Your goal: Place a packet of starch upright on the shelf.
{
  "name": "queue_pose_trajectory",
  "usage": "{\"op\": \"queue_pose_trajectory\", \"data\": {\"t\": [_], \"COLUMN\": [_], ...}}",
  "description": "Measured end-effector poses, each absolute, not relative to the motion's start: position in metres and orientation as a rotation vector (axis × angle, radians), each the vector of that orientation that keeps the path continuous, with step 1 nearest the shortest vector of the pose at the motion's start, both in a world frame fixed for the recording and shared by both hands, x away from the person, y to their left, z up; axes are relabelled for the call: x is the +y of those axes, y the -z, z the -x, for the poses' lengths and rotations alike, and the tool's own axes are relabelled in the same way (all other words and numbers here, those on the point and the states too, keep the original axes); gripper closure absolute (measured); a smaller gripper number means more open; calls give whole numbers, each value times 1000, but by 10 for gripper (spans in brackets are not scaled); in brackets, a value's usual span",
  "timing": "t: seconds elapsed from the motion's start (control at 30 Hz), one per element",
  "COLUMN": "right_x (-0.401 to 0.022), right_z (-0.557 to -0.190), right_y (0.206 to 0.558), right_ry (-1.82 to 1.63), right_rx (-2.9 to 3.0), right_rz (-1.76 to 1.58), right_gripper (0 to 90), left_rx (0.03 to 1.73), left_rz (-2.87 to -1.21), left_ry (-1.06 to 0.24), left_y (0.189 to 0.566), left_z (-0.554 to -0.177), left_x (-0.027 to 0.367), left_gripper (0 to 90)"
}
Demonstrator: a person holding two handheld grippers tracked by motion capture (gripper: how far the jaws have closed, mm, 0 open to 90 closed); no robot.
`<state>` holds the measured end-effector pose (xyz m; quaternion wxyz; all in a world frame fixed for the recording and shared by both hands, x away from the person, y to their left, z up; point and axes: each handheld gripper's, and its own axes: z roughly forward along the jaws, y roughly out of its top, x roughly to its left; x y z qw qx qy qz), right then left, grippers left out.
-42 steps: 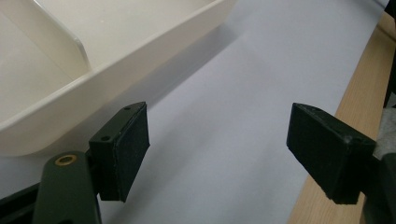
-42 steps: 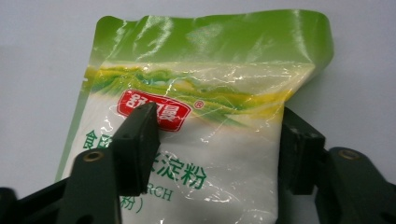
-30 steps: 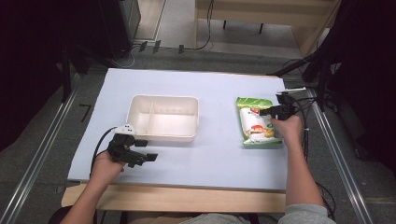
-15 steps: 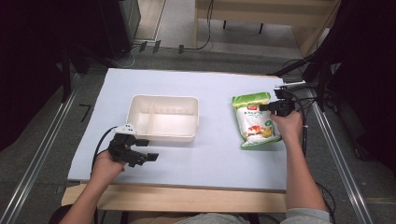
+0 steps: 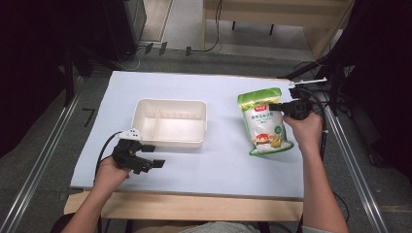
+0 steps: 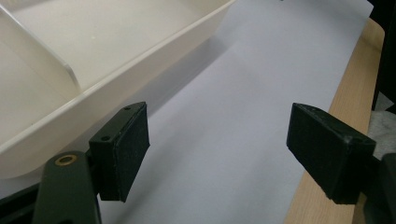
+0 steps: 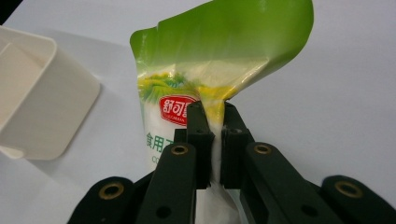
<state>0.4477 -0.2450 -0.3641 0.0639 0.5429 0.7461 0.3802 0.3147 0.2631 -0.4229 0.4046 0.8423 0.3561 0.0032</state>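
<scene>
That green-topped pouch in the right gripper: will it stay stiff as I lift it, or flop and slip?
Likely floppy: the pouch already buckles above the right gripper. Its glossy film may slip, though the jaws pinch it tightly. It probably hangs bottom-heavy, sagging toward the table.

Pale blue table top with wooden front edge, grey floor, wooden furniture behind, dark surroundings

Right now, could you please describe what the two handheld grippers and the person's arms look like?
Both are black. The left gripper has two thick rectangular pads on flat arms with brass-ringed pivot holes, a pale plate on top, and a black cable looping behind it. The right gripper has the same brass-ringed links and a trailing black cable. The forearms are bare, with no sleeves in view.
</scene>
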Motion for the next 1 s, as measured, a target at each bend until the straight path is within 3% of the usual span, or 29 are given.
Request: {"op": "queue_pose_trajectory", "data": {"t": [0.47, 1.0], "right_x": [-220, -194], "right_z": [-420, -401], "right_y": [321, 298], "right_ry": [-1201, -1284], "right_rx": [2264, 2292], "right_rz": [-1470, -1370], "right_gripper": [875, 876], "left_rx": [902, 899], "left_rz": [-2121, -2108], "left_ry": [-10, 7], "left_y": [423, 421], "left_z": [-314, -312], "left_x": [263, 264], "left_gripper": [218, 218]}}
